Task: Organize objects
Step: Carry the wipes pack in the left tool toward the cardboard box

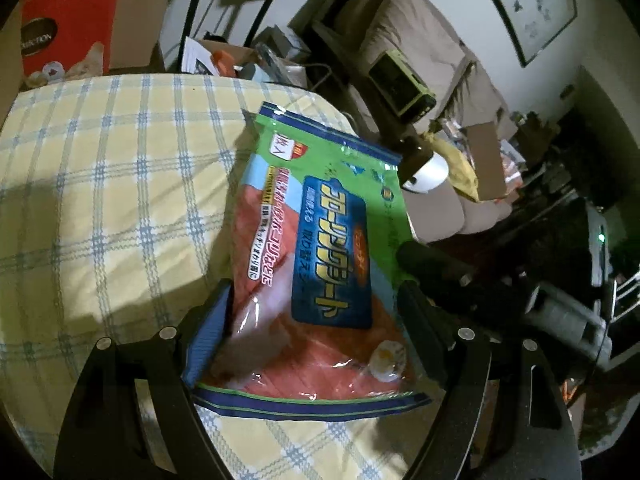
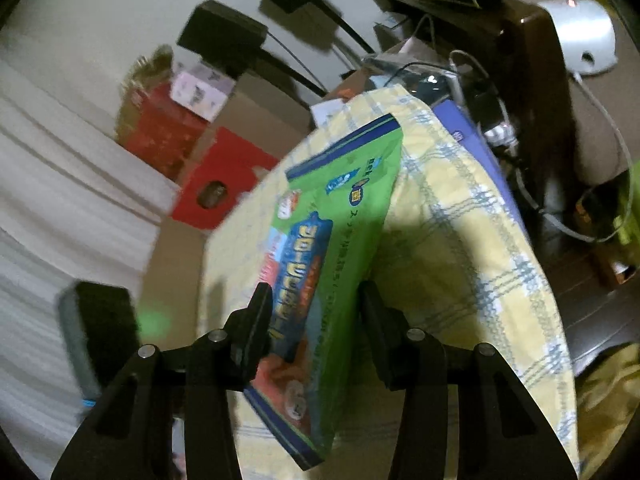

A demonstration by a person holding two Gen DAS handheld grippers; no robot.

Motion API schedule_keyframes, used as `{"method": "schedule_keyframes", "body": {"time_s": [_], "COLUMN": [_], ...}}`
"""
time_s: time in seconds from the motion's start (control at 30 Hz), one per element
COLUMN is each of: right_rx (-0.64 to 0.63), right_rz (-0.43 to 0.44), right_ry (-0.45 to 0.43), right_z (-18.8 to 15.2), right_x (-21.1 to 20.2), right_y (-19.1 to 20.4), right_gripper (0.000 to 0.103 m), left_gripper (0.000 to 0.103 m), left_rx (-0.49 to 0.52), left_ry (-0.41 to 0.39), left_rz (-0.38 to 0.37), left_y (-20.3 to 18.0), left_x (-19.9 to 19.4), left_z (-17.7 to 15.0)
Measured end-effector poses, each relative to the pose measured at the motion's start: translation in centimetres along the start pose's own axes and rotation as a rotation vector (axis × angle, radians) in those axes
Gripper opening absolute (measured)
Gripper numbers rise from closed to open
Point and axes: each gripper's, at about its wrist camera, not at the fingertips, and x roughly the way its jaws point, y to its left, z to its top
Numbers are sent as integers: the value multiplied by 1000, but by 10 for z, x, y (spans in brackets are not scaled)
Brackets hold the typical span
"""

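Sheet pack [image 1: 320,248], green and orange, lies on checked cloth [image 1: 100,184] near table's far edge, tipped up on one side. My worry: slick film slips, pack slides off edge. Left gripper [image 1: 316,332] spread wide around pack's near end, pads seem to be touching its sides. Right gripper [image 2: 316,320] narrower, pinching pack across thickness; I judge grip holding.

Left of the left tongs [image 1: 316,320], the yellow checked cloth [image 1: 100,184] lies bare. A green-and-red plastic packet [image 1: 316,248] fills both jaws; red cardboard boxes [image 2: 220,184] crowd beyond.
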Motion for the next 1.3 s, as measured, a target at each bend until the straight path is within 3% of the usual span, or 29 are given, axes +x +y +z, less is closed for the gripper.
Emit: {"method": "schedule_keyframes", "body": {"time_s": [0.1,0.3,0.4,0.7,0.93,1.17,1.3], "right_rx": [28,69,95,5,-156,-226,-247], "right_rz": [76,56,92,20,-93,-126,-101], "right_ry": [-6,48,40,14,-43,-76,-87], "right_z": [3,0,-5,-10,-16,-24,-26], "right_x": [-7,4,1,-9,-22,-30,-35], "right_y": [-2,-14,-18,6,48,72,87], "right_gripper": [47,47,47,47,47,47,47], "left_gripper": [79,79,79,78,72,67,66], "left_rx": [-16,-50,-31,-6,30,97,130], "left_ry": [8,14,14,3,-67,-163,-205], "left_rz": [-43,-94,-77,-53,-42,2,30], "left_y": [4,11,7,-7,-23,-38,-47], "left_x": [-3,-6,-7,-15,-43,-79,-101], "left_z": [-2,-1,-3,-15,-22,-28,-32]}}
